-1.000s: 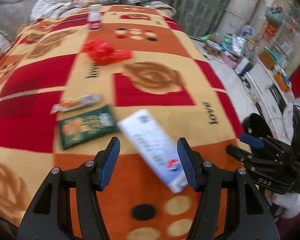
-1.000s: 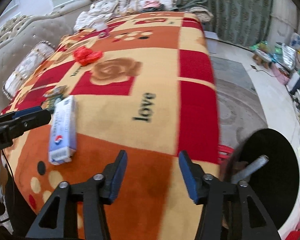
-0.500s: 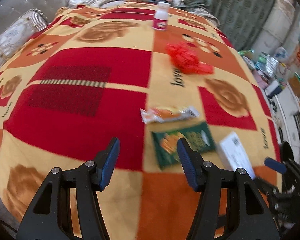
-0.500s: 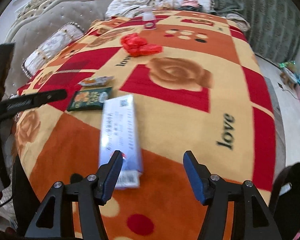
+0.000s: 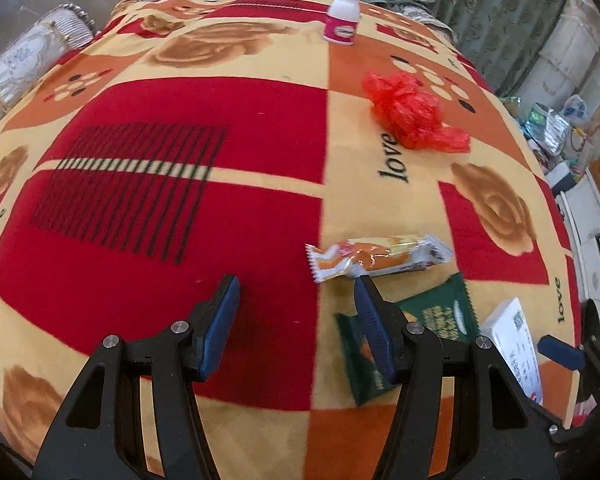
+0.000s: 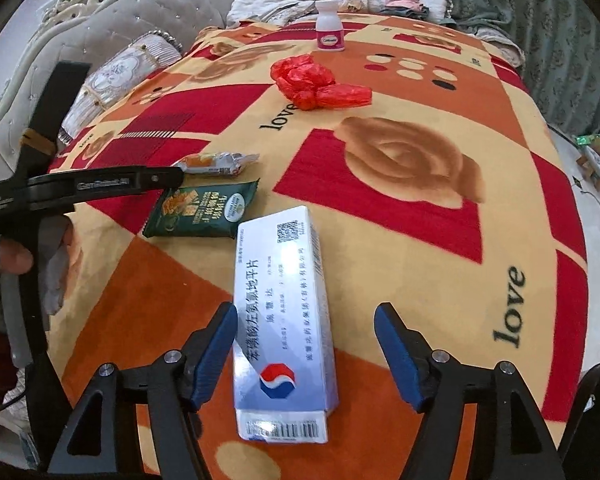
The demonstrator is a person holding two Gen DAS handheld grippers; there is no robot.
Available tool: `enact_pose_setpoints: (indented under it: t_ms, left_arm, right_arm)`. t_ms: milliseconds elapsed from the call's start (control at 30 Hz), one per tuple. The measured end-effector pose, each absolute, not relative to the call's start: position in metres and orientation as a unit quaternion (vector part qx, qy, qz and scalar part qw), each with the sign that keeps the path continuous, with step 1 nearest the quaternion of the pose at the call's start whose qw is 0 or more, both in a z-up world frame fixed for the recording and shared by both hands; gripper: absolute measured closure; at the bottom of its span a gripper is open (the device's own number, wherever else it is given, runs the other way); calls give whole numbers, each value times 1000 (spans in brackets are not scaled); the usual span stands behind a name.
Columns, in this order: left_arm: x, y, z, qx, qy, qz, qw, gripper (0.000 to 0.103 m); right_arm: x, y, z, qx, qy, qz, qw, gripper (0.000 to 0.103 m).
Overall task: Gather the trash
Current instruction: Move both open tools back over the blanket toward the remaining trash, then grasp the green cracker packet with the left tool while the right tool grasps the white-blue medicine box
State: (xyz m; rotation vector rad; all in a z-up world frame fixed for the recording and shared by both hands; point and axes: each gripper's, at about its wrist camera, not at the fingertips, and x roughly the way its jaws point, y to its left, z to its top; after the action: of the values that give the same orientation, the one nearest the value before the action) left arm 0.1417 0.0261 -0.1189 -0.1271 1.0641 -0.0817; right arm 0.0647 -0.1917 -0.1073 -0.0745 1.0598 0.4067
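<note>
Your work surface is a bed under a blanket [image 6: 400, 160] of red, orange and cream squares with rose motifs and the word "love"; pillows sit at its far end.

The white medicine box [image 6: 284, 320] lies flat on the blanket, lengthwise toward you, barcode end nearest. In the right wrist view it sits between the fingers of your right tool [image 6: 306, 350], closer to the 9 o'clock finger and apart from the 3 o'clock one. That tool is spread wide and grips nothing.

At 10 o'clock from the box, just beside its far corner, lies the green snack packet [image 6: 204, 210]. Whether anything remains inside it cannot be told. Your left tool [image 5: 296, 328] is released too, its fingers wide apart over a red square. In the left wrist view its 3 o'clock finger overlaps the green packet [image 5: 440, 316], but contact cannot be judged.

The crumpled red plastic bag [image 6: 316, 84] rests at 12 o'clock, well apart from both tools.

The orange-and-white wrapper [image 5: 380, 258] lies just beyond the green packet, at 1 o'clock from your left tool.

Farthest off, upright, stands the small white bottle [image 6: 329, 32] with a pink label, cap on.
</note>
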Motion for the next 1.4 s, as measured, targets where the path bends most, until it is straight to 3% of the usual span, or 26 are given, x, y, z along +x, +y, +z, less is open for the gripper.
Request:
enact_pose_setpoints:
  t_ms: [167, 200, 233, 267, 667, 1033, 1100, 1167, 1400]
  left_arm:
    - [122, 8, -119, -26, 507, -75, 858, 45]
    - [117, 6, -119, -23, 508, -80, 857, 45]
    - [112, 4, -119, -20, 507, -84, 857, 45]
    - [107, 2, -119, -19, 509, -92, 856, 45]
    - [99, -18, -105, -117, 516, -133, 838, 45]
    - [109, -64, -117, -80, 514, -96, 849, 44]
    - [108, -68, -118, -67, 513, -95, 851, 47]
    - [106, -70, -119, -51, 512, -100, 851, 64]
    - [93, -72, -111, -48, 510, -120, 850, 64]
  right_arm:
    - [62, -183, -113, -58, 503, 195, 840, 37]
    - [61, -184, -114, -66, 503, 191, 841, 42]
    - [59, -187, -115, -72, 502, 185, 842, 55]
    - [59, -192, -115, -70, 503, 181, 842, 56]
    - [57, -253, -114, -8, 506, 135, 852, 54]
    - [56, -244, -119, -28, 494, 138, 858, 45]
    - [55, -243, -120, -34, 491, 138, 859, 45]
    - [54, -242, -120, -49, 486, 131, 863, 57]
    - [48, -251, -113, -40, 478, 135, 867, 58]
